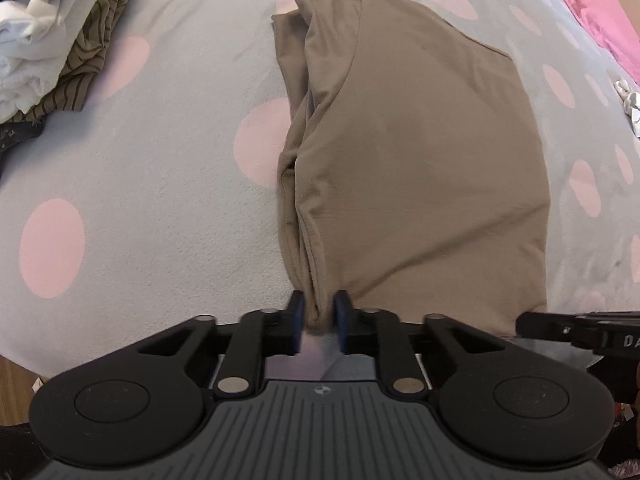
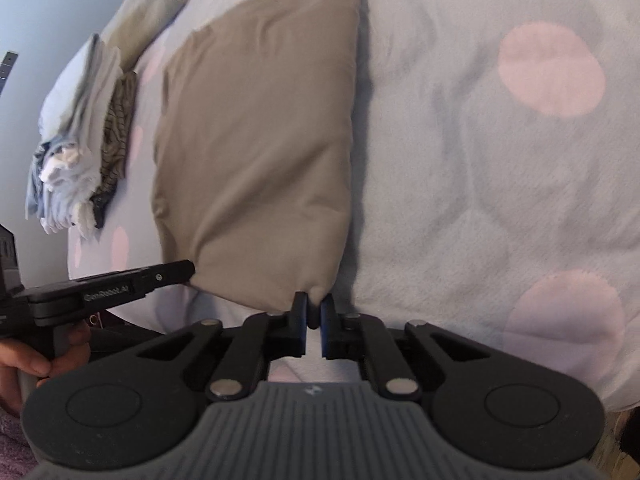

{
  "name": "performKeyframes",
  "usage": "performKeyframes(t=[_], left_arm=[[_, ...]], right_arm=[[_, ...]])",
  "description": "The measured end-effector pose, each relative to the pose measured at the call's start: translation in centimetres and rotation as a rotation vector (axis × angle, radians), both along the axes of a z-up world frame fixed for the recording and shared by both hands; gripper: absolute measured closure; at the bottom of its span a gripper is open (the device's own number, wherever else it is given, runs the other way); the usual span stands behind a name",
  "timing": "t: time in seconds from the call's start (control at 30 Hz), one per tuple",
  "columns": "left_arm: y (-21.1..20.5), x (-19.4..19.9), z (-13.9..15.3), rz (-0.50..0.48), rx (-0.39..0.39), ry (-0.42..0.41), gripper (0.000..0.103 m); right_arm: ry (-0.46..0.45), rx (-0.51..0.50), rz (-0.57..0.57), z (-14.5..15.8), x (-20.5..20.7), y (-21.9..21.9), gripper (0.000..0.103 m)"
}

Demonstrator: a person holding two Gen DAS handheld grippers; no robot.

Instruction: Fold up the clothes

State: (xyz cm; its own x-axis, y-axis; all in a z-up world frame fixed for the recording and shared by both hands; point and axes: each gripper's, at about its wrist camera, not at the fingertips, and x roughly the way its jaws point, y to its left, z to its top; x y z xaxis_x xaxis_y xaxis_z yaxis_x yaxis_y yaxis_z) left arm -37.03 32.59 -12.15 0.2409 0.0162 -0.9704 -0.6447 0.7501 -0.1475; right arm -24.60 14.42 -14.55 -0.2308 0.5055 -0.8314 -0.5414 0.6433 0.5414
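Note:
A tan garment [image 1: 420, 152] lies folded on the grey bedspread with pink dots [image 1: 140, 200]. My left gripper [image 1: 319, 314] is shut on the bunched near-left corner of the garment. My right gripper [image 2: 314, 310] is shut on the near-right corner of the same tan garment [image 2: 260, 140]. The left gripper also shows in the right wrist view [image 2: 176, 272], at the garment's other near corner. The right gripper's tip shows at the right edge of the left wrist view [image 1: 532, 322].
A pile of folded clothes, white, light blue and brown striped [image 1: 60, 40], lies at the far left; it also shows in the right wrist view [image 2: 80, 140]. Pink fabric [image 1: 600, 12] lies at the far right. The bed edge is near me.

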Motion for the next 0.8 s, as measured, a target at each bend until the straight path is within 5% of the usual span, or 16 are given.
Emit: performKeyframes(t=[0.37,0.63,0.8], left_arm=[[-2.2,-0.5,4.7,-0.073,-0.035,-0.061,0.098],[-4.6,-0.2,2.8,-0.153,-0.066,0.064,0.098],[-4.2,-0.8,1.8,-0.123,-0.105,0.094,0.094]], right_arm=[[-0.1,-0.008,0.072,5.8,0.2,-1.0,0.098],[-0.075,-0.149,0.159,2.9,-1.3,-1.4,0.098],[-0.05,-0.219,0.149,1.4,-0.9,-2.0,0.093]])
